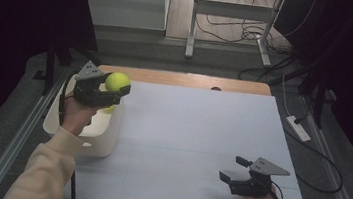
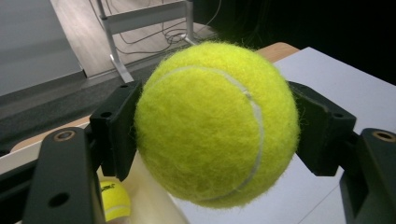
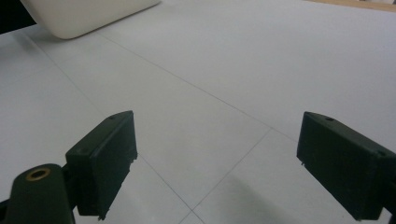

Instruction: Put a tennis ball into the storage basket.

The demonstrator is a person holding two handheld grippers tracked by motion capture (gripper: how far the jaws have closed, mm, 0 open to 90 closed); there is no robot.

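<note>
I have the tennis ball (image 2: 217,123) clamped across its middle in my left gripper (image 1: 110,91), lifted over the white bin's (image 1: 104,144) far corner, where a second ball (image 2: 112,198) lies; I judge it light, springy, its felt grippy, so opposite sides suit best; my right gripper (image 1: 237,170) hovers empty, jaws spread, above the white tabletop (image 1: 196,132).
</note>
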